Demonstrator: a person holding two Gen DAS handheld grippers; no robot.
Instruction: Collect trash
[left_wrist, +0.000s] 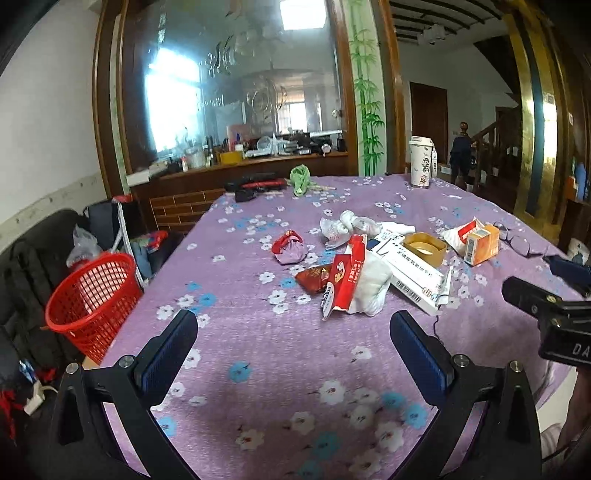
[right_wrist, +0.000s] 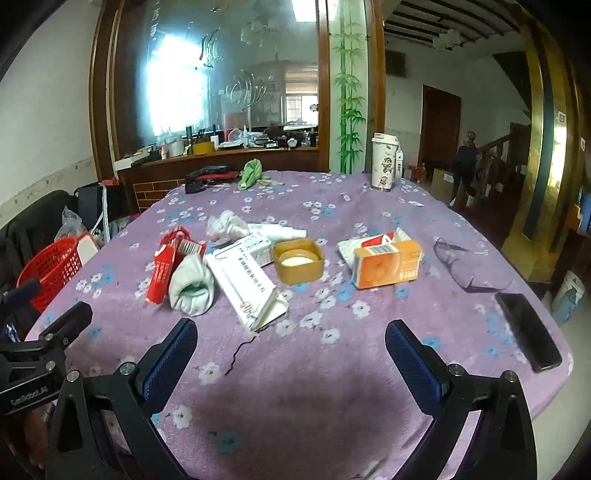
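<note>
Trash lies in a loose heap mid-table: a red wrapper (left_wrist: 345, 280) (right_wrist: 162, 269), a white crumpled wad (left_wrist: 371, 290) (right_wrist: 192, 284), a long white box (left_wrist: 410, 275) (right_wrist: 243, 284), a tape roll (left_wrist: 424, 248) (right_wrist: 298, 260), an orange carton (left_wrist: 482, 244) (right_wrist: 388, 267), a crumpled bag (left_wrist: 341, 227) (right_wrist: 225, 225) and a red-and-lilac wad (left_wrist: 290, 247). A red mesh basket (left_wrist: 90, 295) (right_wrist: 50, 271) stands off the table's left edge. My left gripper (left_wrist: 293, 328) is open, short of the heap. My right gripper (right_wrist: 291, 339) is open, near the long box's end.
The table wears a purple flowered cloth (left_wrist: 295, 369) (right_wrist: 332, 387). A white cup (left_wrist: 421, 162) (right_wrist: 384, 162) and green cloth (left_wrist: 301, 177) (right_wrist: 251, 173) stand at the far side. Glasses (right_wrist: 465, 266) and a black phone (right_wrist: 528, 332) lie at the right. A sofa (left_wrist: 33, 266) sits left.
</note>
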